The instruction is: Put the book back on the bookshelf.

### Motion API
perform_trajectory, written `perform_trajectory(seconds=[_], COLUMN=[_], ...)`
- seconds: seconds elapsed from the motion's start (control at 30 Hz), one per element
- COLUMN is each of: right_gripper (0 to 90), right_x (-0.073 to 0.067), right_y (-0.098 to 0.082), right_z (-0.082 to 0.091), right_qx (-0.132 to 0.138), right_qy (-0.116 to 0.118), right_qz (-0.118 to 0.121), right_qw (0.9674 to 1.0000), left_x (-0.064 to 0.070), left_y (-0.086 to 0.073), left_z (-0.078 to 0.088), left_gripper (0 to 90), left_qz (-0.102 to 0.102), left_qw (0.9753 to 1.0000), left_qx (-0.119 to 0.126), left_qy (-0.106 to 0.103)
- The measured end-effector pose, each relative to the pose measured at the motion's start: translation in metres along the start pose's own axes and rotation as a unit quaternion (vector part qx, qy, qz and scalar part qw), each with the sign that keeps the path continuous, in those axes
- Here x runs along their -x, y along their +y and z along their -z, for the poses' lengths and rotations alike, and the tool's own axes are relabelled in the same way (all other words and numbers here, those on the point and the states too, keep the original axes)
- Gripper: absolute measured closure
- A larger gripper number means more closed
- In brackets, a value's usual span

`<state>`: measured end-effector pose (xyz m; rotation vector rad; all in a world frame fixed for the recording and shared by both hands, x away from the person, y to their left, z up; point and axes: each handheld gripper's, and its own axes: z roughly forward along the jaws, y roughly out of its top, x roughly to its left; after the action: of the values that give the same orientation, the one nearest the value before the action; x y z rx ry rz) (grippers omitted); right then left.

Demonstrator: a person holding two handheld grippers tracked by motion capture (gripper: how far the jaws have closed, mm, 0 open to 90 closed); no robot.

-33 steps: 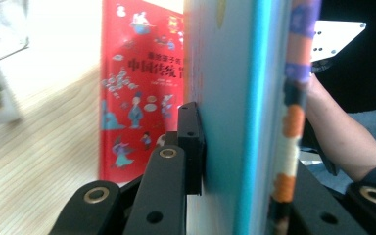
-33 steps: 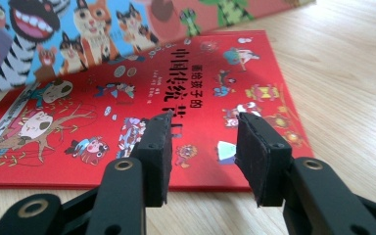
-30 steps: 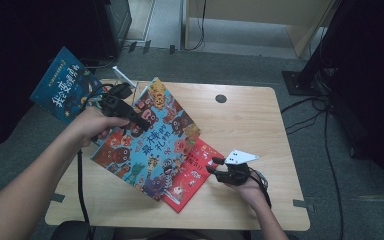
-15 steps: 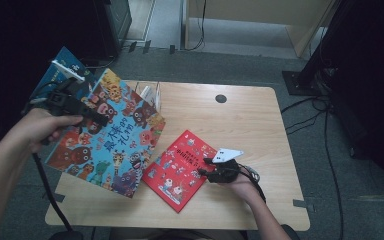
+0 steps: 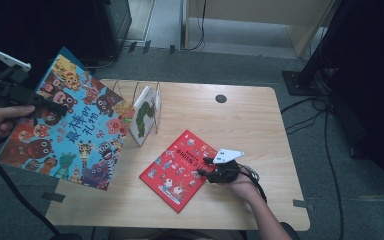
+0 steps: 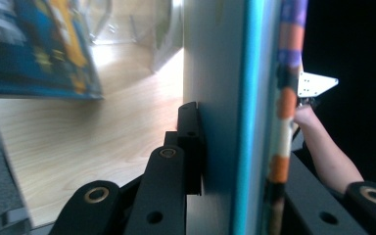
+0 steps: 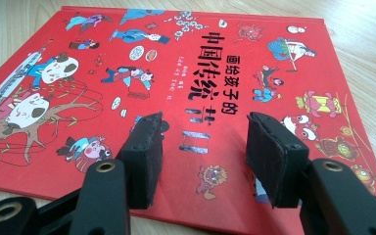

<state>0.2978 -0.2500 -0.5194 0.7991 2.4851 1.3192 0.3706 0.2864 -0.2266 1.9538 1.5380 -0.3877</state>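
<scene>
left hand-held gripper clamps blue picture book edge.

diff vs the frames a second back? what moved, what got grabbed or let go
The left tongs, clamped on the blue animal book, carried it up and left off the red book until it hangs past the table edge. That uncovers the wire rack and the white book in it. The right tongs have just been opening, with nothing between them, over the red book. The red book stayed flat.
</scene>
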Motion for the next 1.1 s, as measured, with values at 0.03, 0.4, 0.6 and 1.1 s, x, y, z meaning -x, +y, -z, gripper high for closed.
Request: perform_trajectory(seconds=[0.03,0.4,0.6,1.1], right_gripper=[48.4,48.5,48.9,51.6], right_x=[0.0,-0.001,-0.001,0.0], right_y=[0.0,-0.001,-0.001,-0.001], right_z=[0.0,0.0,0.0,0.001], right_qx=[0.001,0.0,0.0,0.001], right_qy=[-0.001,-0.003,-0.003,-0.002], right_qz=[0.0,0.004,0.003,-0.001], right_qw=[1.0,1.0,1.0,1.0], left_x=[-0.001,-0.025,-0.039,-0.049], left_y=[0.0,0.009,0.02,0.071], left_z=[0.006,0.043,0.052,-0.002], left_gripper=[80.7,80.3,80.2,81.1], left_qz=[0.002,0.038,0.059,0.064], left_qw=[1.0,0.9983,0.9953,0.9918], left_qx=[0.004,0.031,0.055,0.024], left_qy=[0.001,0.03,0.053,0.108])
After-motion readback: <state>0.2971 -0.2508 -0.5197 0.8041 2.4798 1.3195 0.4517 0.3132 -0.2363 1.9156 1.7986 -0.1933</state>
